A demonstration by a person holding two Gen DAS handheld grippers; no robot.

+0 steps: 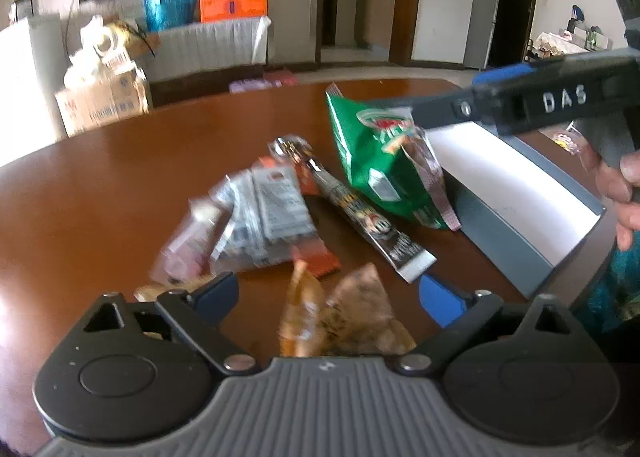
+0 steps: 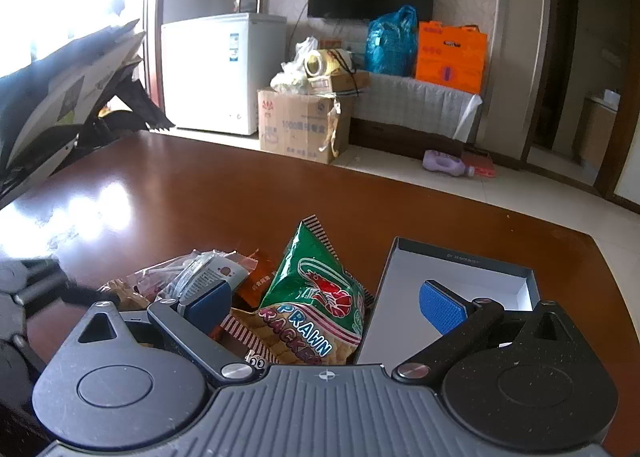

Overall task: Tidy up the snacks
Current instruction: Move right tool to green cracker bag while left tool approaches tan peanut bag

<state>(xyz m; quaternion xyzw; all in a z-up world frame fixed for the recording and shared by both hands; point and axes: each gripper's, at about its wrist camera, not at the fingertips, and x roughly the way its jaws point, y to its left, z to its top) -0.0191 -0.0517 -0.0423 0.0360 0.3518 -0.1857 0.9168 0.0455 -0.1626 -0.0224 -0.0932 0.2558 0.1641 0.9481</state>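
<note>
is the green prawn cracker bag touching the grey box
Touching. In the left wrist view the green prawn cracker bag leans with its lower corner against the near wall of the grey box; no table shows between them.

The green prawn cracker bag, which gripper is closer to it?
Right. The right gripper has the green prawn cracker bag between its open fingers. The left gripper is open over small orange packets, with the green bag farther ahead.
</note>
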